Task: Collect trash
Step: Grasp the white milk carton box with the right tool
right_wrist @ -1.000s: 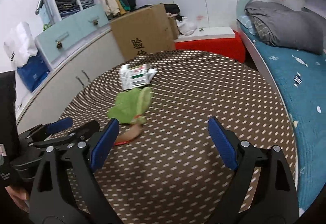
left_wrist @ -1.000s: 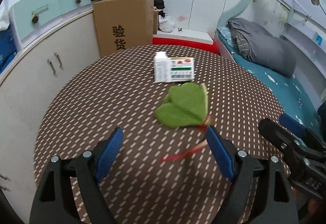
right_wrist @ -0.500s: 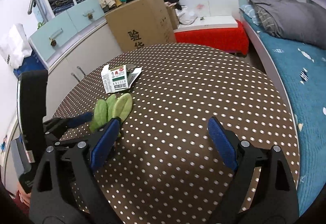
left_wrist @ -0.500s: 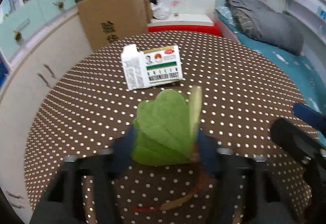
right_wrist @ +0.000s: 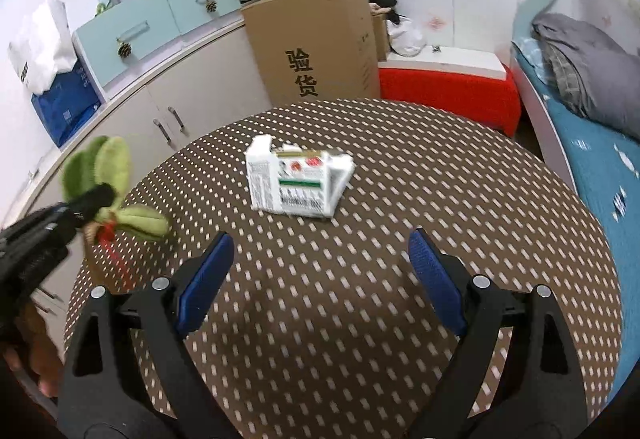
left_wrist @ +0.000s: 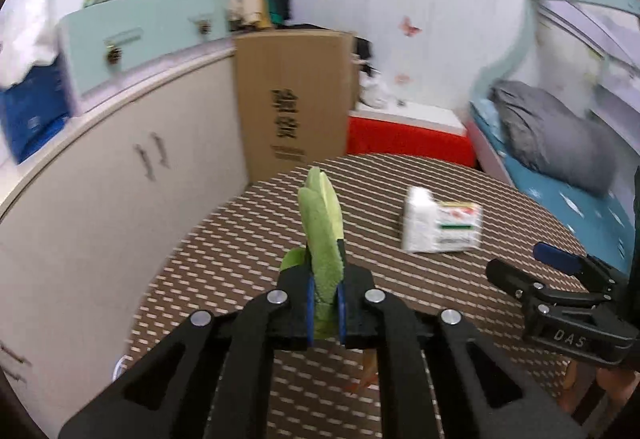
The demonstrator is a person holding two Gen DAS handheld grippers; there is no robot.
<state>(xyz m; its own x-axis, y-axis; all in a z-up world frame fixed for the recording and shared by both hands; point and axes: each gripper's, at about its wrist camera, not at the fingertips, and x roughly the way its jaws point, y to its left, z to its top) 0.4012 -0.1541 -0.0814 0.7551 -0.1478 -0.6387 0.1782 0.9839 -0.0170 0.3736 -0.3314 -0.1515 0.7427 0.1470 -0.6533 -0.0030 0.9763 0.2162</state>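
Above the dotted surface our left gripper has just closed, fingers pinching green fabric leaves; our right gripper fingers stand spread before the white carton.

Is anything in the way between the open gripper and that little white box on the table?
Nothing visible: only bare dotted table lies between the right hand-held gripper and the white box.
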